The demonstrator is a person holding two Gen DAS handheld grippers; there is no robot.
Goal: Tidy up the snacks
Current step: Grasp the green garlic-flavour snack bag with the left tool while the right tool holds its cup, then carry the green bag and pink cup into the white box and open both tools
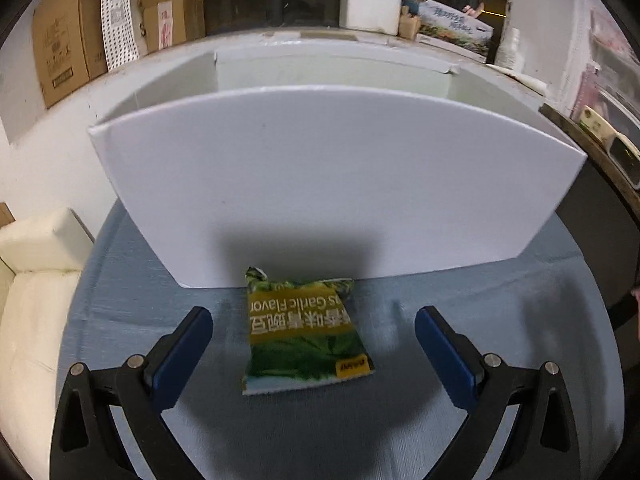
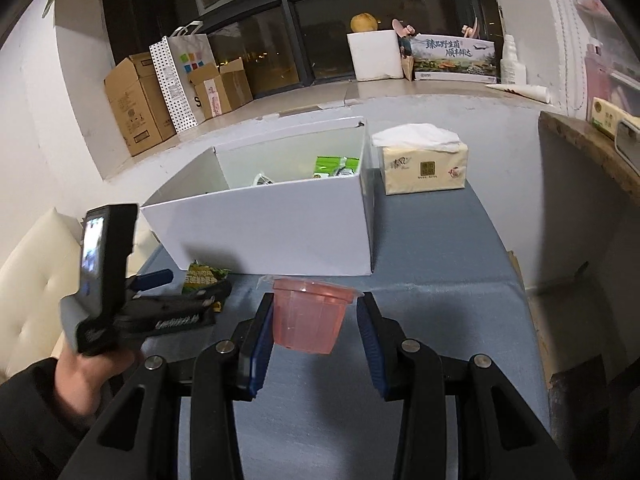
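Right now the left gripper (image 1: 314,330) sits low over the blue cloth-covered table (image 1: 460,420), and its 2 blue-padded fingers (image 1: 184,354) are spread wide apart with nothing between them but air and a snack. That snack is a flat green and yellow foil snack bag (image 1: 306,338) with "Garlic Flavor" printed on it. It lies flat on the cloth between the 2 open fingers, not touching either one, and its far end is just beside the front wall of the big white cardboard box (image 1: 332,184). In the right wrist view, the right gripper (image 2: 316,324) has its 2 fingers close in on a small pink see-through plastic jelly cup (image 2: 308,318). The cup stands upright between the pads and looks lifted off the cloth. The left pad touches the cup's side, and the right pad meets the cup's rim, so the jaws look clamped on it. The white box stands just past the cup on the table, and green snack packs (image 2: 336,165) lie inside it near the back wall. A yellow pack of tissues (image 2: 423,170) sits on the table just beside the box's right side. Brown cardboard boxes (image 2: 136,102) stand on the ledge behind.
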